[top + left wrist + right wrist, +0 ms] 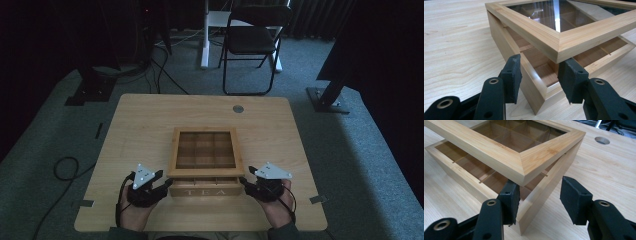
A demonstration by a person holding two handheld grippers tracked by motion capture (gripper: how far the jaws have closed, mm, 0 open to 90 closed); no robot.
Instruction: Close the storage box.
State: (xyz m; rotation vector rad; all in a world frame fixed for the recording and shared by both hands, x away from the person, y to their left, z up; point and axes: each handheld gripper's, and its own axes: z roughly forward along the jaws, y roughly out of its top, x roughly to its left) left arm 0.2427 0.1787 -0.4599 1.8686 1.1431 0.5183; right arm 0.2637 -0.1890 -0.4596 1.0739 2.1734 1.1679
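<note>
A wooden tea box [205,191] marked "TEA" stands in the middle of the table, divided into compartments inside. Its glass-paned lid [205,172] is raised a little at the front, leaving a gap above the base. My left gripper [161,181] is open at the box's front left corner [536,100], which lies between the jaws; one jaw sits just under the lid corner [559,50]. My right gripper [244,181] is open at the front right corner [524,222], with one jaw under the lid corner [524,167] and the other outside the box.
A round cable hole [238,108] sits near the table's far edge. Beyond the table stand a black folding chair [252,40] and dark stand bases [90,92]. A cable [65,167] loops on the carpet at left. Bare tabletop [135,130] flanks the box.
</note>
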